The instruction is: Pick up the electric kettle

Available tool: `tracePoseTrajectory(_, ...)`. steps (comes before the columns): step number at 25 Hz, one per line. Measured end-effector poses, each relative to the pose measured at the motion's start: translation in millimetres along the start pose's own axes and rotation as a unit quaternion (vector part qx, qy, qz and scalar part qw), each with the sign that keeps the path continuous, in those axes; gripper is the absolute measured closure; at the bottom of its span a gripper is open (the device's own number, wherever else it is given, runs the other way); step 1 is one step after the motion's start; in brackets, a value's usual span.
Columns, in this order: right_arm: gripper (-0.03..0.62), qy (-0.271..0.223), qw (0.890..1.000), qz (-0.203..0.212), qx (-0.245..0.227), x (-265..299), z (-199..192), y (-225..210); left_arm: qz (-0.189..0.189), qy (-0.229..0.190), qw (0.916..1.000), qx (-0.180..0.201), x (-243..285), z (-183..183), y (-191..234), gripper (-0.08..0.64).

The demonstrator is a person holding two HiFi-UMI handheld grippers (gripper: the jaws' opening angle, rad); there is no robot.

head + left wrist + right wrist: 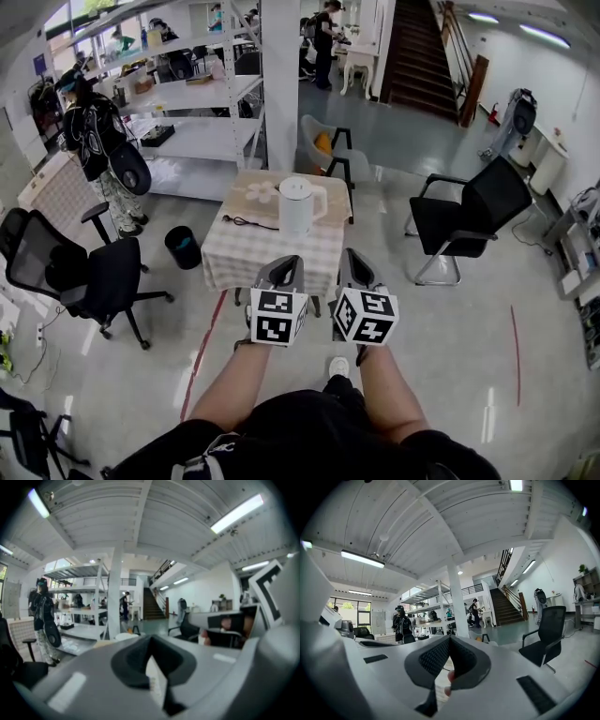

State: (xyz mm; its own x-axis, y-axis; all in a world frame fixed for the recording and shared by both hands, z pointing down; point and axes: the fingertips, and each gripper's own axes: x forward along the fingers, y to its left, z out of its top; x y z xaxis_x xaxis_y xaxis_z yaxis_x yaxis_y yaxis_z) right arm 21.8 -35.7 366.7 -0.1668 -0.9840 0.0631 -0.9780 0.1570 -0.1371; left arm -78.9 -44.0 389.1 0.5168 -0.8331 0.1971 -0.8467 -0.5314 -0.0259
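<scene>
A white electric kettle with its handle to the right stands upright on a small table under a checked cloth. My left gripper and right gripper hang side by side just short of the table's near edge, apart from the kettle and pointing toward it. Both sets of jaws are closed tip to tip with nothing held. In the left gripper view the left gripper hides most of the table, and only the kettle's white top peeks over it. The right gripper covers the kettle in its own view.
A black cable lies on the cloth left of the kettle. A grey chair stands behind the table, black chairs at left and right, a black bin beside the table. Pillar, shelves and a standing person are beyond.
</scene>
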Motion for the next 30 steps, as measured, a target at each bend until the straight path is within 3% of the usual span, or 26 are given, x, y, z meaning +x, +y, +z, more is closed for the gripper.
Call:
tracePoseTrajectory(21, 0.595, 0.05, 0.998, 0.039, 0.028, 176, 1, -183, 0.083, 0.037, 0.9955, -0.026, 233, 20, 1, 0.563)
tracePoseTrajectory(30, 0.595, 0.08, 0.993, 0.083, 0.016, 224, -20, -200, 0.113, 0.06, 0.9906, -0.048, 279, 1, 8, 0.563)
